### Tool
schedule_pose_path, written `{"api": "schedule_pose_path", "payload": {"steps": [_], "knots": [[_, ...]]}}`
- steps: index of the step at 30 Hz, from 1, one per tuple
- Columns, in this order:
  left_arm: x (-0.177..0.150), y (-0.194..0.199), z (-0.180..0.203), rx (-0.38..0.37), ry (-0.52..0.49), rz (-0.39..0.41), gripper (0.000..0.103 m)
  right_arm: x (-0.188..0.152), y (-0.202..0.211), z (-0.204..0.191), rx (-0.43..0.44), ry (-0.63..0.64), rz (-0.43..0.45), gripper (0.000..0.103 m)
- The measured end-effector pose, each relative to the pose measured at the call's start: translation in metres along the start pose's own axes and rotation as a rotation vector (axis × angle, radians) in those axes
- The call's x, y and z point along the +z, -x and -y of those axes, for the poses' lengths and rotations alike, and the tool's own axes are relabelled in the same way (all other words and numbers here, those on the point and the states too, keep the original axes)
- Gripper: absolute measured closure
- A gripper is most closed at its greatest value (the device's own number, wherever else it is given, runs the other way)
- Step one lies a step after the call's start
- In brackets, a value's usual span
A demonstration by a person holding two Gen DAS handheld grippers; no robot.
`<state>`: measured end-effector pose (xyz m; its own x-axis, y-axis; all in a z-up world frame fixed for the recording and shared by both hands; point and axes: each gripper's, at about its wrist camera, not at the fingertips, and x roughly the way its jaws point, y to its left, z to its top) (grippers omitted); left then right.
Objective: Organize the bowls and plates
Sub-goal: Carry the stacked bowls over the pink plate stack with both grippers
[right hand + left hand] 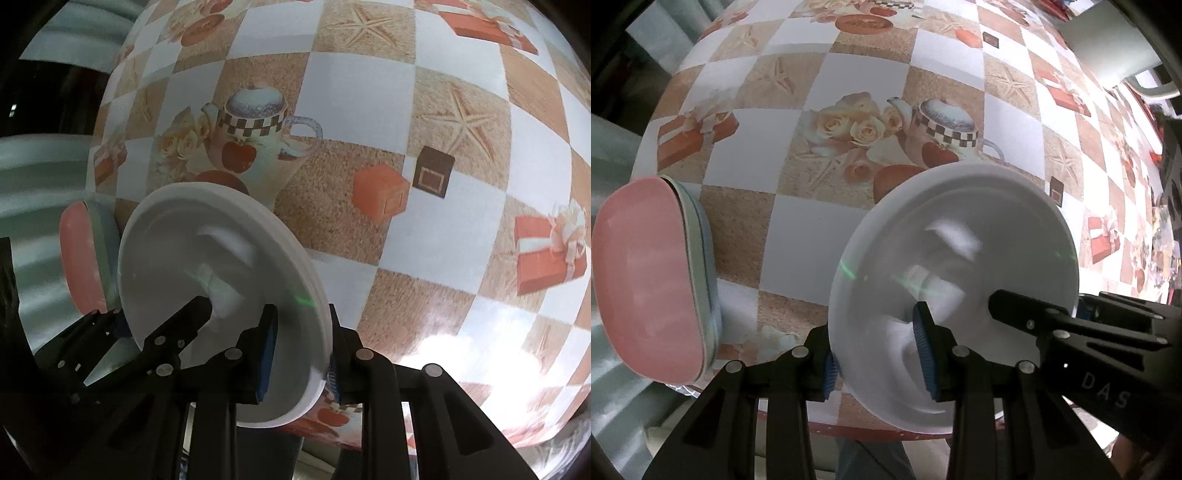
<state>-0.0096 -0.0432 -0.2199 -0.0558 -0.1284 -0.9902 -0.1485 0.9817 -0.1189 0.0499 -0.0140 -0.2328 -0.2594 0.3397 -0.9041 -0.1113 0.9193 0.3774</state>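
Both claws grasp one white bowl, each at an opposite rim. Left claw (pixel 879 354) pinches the lower left rim of the white bowl (pixel 960 258) between its blue pads, while the right claw (pixel 301 354) clamps the lower right rim in its own view. That bowl sits low and centre over the checked worktop (pixel 849 74). At the left edge stands a pink dish (pixel 646 277) atop a stack.

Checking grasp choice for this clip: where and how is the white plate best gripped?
By its rim, one finger inside and one outside. The white plate is shallow with a thin raised edge, so both the left gripper and right gripper pinch opposite sides from above.
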Motion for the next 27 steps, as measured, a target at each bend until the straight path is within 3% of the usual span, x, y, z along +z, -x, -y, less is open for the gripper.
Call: {"api": "schedule_pose_path", "payload": {"steps": [2,8,27], "knots": [[0.000,0.014,-0.022,-0.006,-0.013,0.005,0.065,-0.005,0.001,-0.004,-0.002,-0.010,0.007,0.076],[0.006,0.044,-0.035,-0.013,-0.030,0.047,0.065,-0.010,0.010,-0.036,-0.008,-0.011,0.043,0.076],[-0.006,0.098,-0.149,0.017,0.167,0.167,0.065,0.018,0.029,-0.170,-0.003,0.193,0.067,0.076]]}}
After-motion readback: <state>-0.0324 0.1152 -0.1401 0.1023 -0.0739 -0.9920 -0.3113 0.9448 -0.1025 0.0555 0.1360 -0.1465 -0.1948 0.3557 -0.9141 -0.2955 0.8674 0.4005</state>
